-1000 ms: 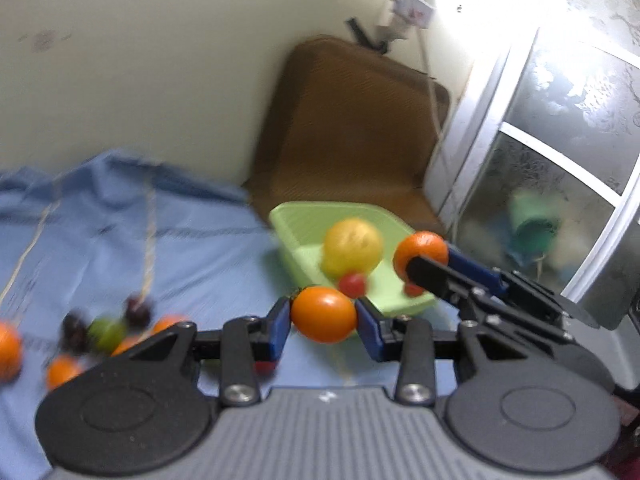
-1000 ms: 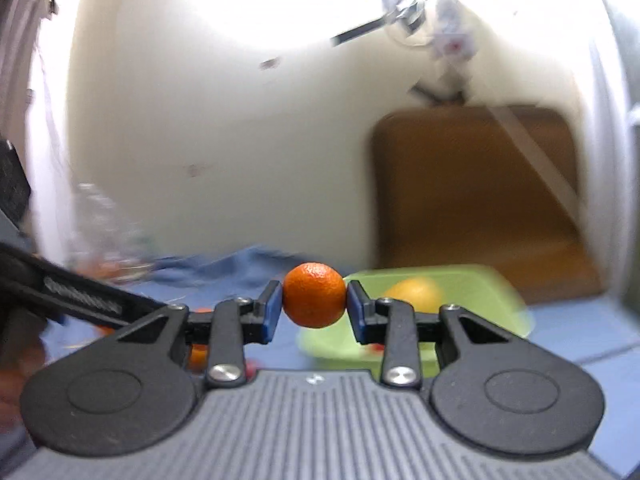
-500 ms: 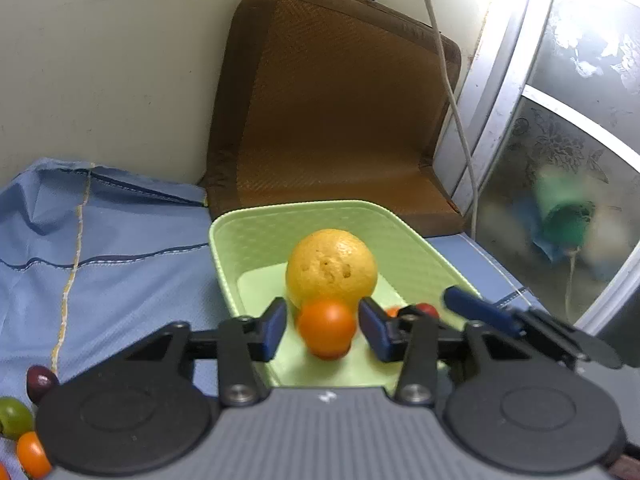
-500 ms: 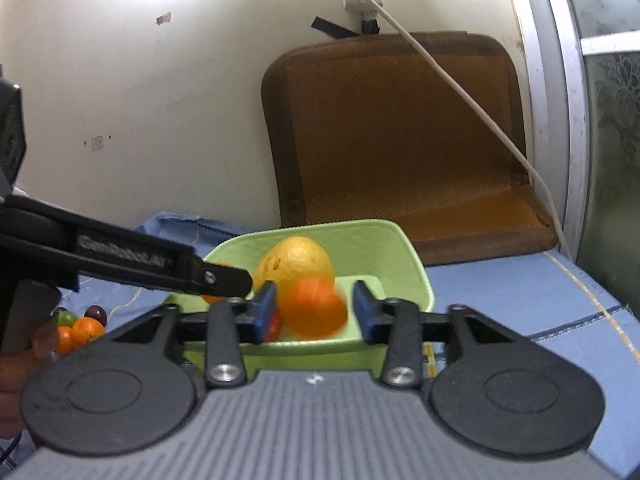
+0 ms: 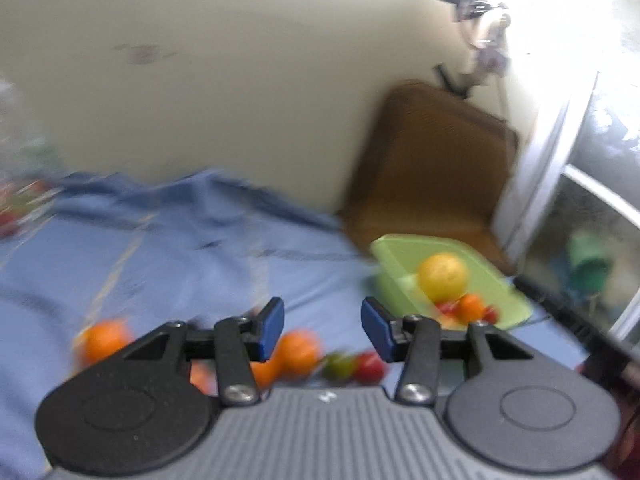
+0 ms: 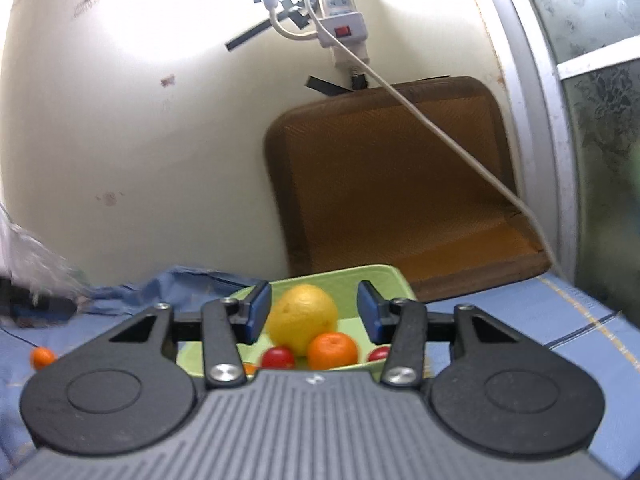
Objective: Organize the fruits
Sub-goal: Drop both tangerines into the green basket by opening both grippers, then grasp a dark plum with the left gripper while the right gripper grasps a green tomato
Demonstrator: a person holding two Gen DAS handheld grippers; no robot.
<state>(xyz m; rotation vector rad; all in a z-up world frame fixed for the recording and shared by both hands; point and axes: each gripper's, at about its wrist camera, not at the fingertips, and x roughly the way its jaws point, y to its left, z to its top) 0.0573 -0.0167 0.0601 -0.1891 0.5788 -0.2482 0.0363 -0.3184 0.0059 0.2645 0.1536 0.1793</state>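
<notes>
A light green basket (image 5: 500,280) stands on the blue cloth and holds a big yellow orange (image 5: 442,276), a small orange (image 5: 470,306) and red fruits. My left gripper (image 5: 322,326) is open and empty, left of the basket, above loose fruit: small oranges (image 5: 298,354), a green fruit (image 5: 338,366) and a red one (image 5: 370,362). My right gripper (image 6: 312,314) is open and empty just in front of the basket (image 6: 394,280), framing the yellow orange (image 6: 302,318). A small orange (image 6: 332,350) and red fruits (image 6: 278,358) lie in front.
A brown seat cushion (image 6: 400,184) leans against the cream wall behind the basket. A white power strip (image 6: 344,28) with a cable hangs above it. A window frame (image 5: 532,184) is on the right. A loose small orange (image 6: 42,358) lies on the blue cloth (image 5: 160,248) at left.
Both grippers opened and dropped their small oranges into the basket. The left gripper then swung away left over the loose fruit. The right gripper stays at the basket.
</notes>
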